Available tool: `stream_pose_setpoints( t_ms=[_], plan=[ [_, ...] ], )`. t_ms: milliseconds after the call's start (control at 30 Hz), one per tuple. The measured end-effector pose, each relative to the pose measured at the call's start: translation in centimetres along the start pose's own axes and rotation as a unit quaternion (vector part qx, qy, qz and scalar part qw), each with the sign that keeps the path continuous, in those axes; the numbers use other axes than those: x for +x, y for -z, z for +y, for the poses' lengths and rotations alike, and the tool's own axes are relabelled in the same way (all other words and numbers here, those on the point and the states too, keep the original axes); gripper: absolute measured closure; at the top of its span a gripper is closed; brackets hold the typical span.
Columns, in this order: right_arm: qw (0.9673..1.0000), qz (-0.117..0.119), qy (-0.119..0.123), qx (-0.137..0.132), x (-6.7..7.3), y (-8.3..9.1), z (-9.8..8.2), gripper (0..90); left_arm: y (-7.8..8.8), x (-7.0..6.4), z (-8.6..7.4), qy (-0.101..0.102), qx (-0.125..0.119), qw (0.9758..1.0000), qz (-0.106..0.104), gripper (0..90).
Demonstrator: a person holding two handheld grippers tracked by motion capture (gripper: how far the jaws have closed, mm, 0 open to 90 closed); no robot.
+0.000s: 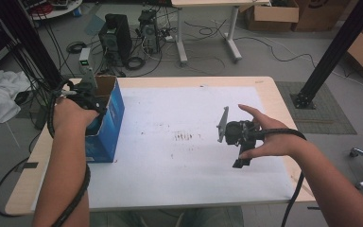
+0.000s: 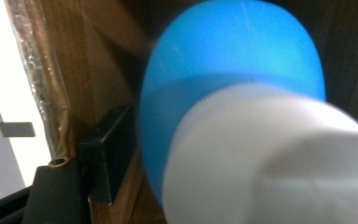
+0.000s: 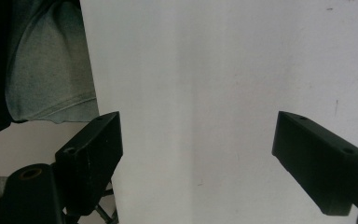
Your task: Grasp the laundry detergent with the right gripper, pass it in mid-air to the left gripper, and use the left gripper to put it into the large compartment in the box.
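Between the left gripper's [image 2: 121, 182] jaws, inside the blue box [image 1: 108, 124], sits a blurred blue-and-white object [image 2: 233, 126]; only one jaw shows, so grip cannot be told. Right gripper [image 3: 198, 158] jaws spread wide, empty, over the white sheet [image 1: 179, 156].

left gripper [image 1: 82, 97]: black body, braided black cable, grey plate on top
right gripper [image 3: 198, 154]: blocky black jaws with screw holes, grey three-cornered plate [image 1: 223, 124]
forearms: bare, no sleeves
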State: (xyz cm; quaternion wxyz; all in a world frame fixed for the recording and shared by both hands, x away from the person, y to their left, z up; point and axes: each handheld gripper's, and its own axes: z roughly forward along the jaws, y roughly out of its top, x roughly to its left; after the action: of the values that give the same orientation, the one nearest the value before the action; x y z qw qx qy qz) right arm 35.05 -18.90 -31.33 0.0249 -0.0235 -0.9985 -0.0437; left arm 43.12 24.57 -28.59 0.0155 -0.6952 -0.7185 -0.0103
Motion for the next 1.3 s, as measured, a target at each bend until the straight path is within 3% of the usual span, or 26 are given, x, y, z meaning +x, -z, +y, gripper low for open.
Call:
stream_pose_setpoints(
  t_ms=[267, 467, 567, 767, 1067, 1300],
  plan=[
    [1.0000, 0.000, 0.000, -0.003, 0.2, 0.0, -0.2, 15.8, 0.5, -0.2, -0.2, -0.003, -0.005, 0.9999, 0.010, 27.5],
    [1.0000, -0.003, 0.001, -0.002, 0.3, 0.2, -0.4, 15.8, 1.8, -0.3, -0.4, 0.000, -0.012, 0.9997, 0.020, 25.9],
    [1.0000, -0.003, 0.001, -0.004, 0.3, 0.2, -0.4, 15.8, 2.7, -0.3, -0.5, 0.003, -0.024, 0.9996, 0.015, 23.0],
    [1.0000, -0.001, 0.002, -0.003, 0.4, 0.1, -0.3, 15.8, 4.7, -0.6, -0.8, -0.010, -0.044, 0.9988, 0.021, 21.7],
    [1.0000, 0.003, 0.005, 0.001, 0.6, 0.2, -0.1, 15.9, 6.7, -1.1, -1.1, -0.026, -0.053, 0.9978, 0.028, 19.0],
    [1.0000, 0.002, 0.001, 0.001, 0.6, 0.4, -0.2, 15.8, 7.9, -1.4, -1.4, -0.048, -0.044, 0.9971, 0.038, 14.6]
  ],
)
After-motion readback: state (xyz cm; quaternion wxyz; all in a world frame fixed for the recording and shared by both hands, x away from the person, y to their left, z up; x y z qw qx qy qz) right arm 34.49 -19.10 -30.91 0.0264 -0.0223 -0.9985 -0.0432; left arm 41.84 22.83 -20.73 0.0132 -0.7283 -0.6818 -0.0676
